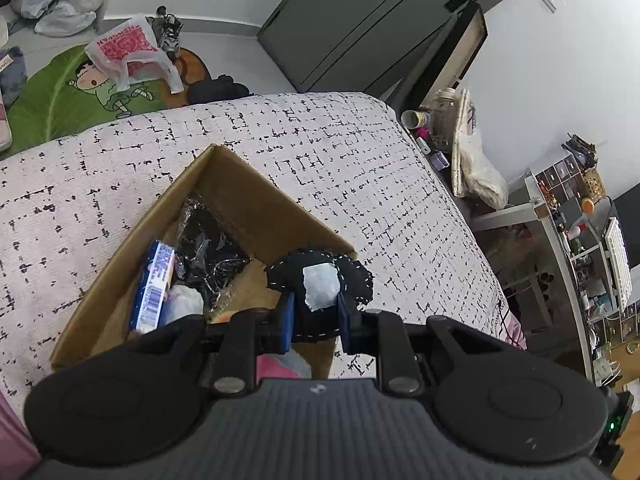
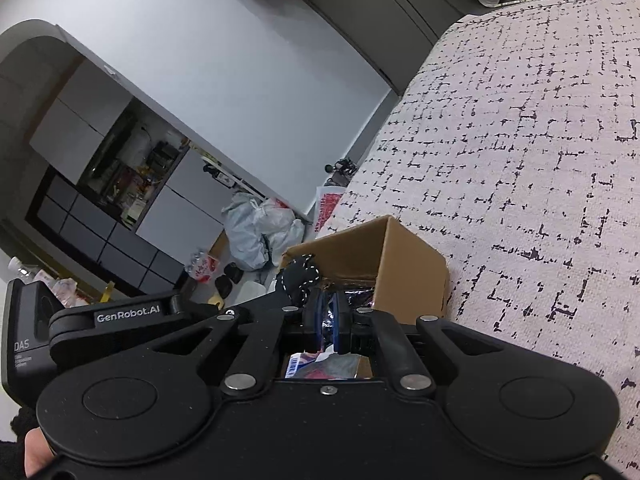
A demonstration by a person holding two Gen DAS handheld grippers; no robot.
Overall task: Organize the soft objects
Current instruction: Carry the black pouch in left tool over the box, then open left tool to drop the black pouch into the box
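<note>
Cardboard box (image 1: 256,200), open-topped, standing on a bed or sofa cover (image 1: 360,160) of pale fabric with a broken black grid pattern; one corner points to 12 o'clock in the left wrist view.

Contents, left wrist view: blue and white printed packet (image 1: 154,292) leaning against the wall at 9 o'clock; crumpled black glittery material (image 1: 212,248) in the middle; a pale wadded item just below it, kind not clear.

Black soft toy (image 1: 320,280), white running stitches along its edge and a pale patch on its face, at the box's 5 o'clock side, over the rim. Left tongs (image 1: 316,316) clamped on black soft toy, blue pads (image 1: 286,320) pressing it from both sides. The same toy (image 2: 300,276) shows in the right wrist view at the box's (image 2: 400,264) 9 o'clock edge.

Right tongs (image 2: 326,316) drawn nearly together, blue pads (image 2: 340,320) with a narrow gap, over the box's near side; whether they pinch anything cannot be told.

Surroundings: green cartoon floor mat (image 1: 80,88) at 10 o'clock beyond the cover, red and white plastic bag (image 1: 128,52) lying on it; tied grey-white bags (image 2: 260,236) on the floor.
</note>
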